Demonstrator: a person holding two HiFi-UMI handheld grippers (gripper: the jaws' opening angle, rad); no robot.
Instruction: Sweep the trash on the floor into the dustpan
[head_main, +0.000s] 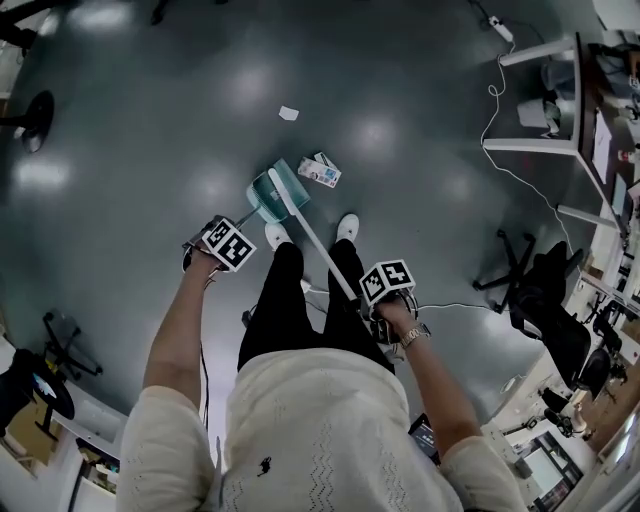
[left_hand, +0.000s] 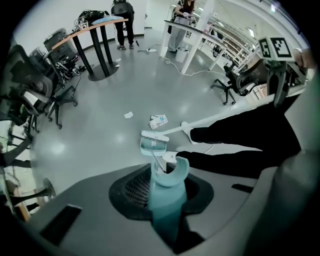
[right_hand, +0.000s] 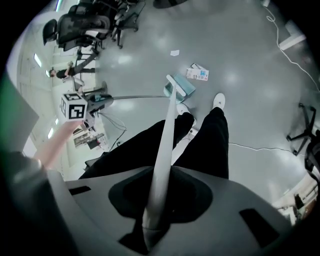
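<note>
Grey floor (head_main: 150, 130), paper scrap (head_main: 288, 113), small carton (head_main: 320, 171), office chair (head_main: 545, 300)

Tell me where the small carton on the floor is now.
Head view: the carton lies just right of the broom head and dustpan, ahead of the person's right shoe, nearer than the paper scrap.

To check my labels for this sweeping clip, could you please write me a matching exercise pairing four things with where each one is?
Things:
1. dustpan
2. broom
3. carton
4. paper scrap

Places:
A. lying alone, farthest out on the floor
B. handle gripped in the right tool
C. handle gripped in the left tool
D. on the floor, close by the broom's head

Pairs: 1-C; 2-B; 3-D; 4-A
</note>
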